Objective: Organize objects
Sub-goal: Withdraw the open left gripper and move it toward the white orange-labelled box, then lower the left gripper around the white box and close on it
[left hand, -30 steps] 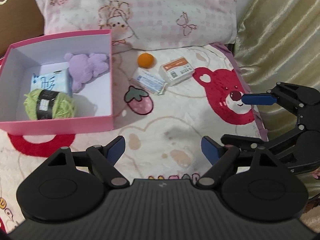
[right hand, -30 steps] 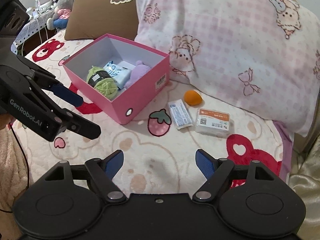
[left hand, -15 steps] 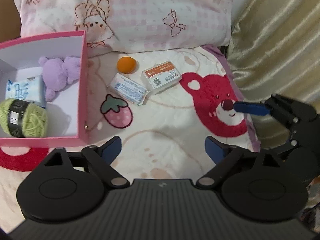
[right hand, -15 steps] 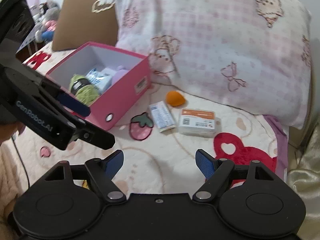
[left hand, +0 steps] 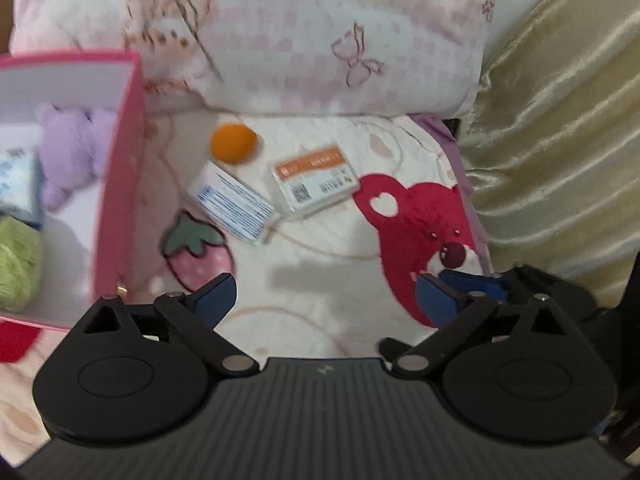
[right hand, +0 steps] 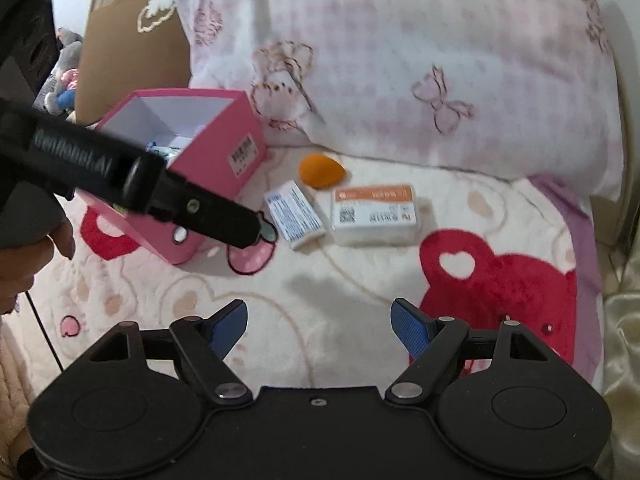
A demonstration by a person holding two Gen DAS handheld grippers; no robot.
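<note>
Both claws have dropped closer to the bed; your left claw (left hand: 326,294) has just been opening, empty, and your right claw (right hand: 320,326) gapes empty. Ahead lies the blue-striped packet (left hand: 232,210): light, probably crushable, best pinched across its narrow sides.

A fleecy cream blanket with red bear and strawberry prints (right hand: 360,280) covers the bed, its nap soft and matt. On it stands an open pink cardboard box (right hand: 208,152), smooth outside with a plain white paper lining. Inside the box lie a fuzzy lilac plush toy (left hand: 68,152) and a ball of fibrous green yarn (left hand: 16,264). Just right of the box rest a matt orange egg-shaped sponge (right hand: 320,170), a small white printed paper carton (right hand: 294,216) and a clear plastic pack with an orange label (right hand: 374,214). Behind the box leans a soft pink checked cloth pillow (right hand: 400,60). Far right of the box hangs shiny gold satin fabric (left hand: 560,140). Both grippers are matt black plastic with ribbed blue pads (right hand: 408,330) and bright metal pivots.
</note>
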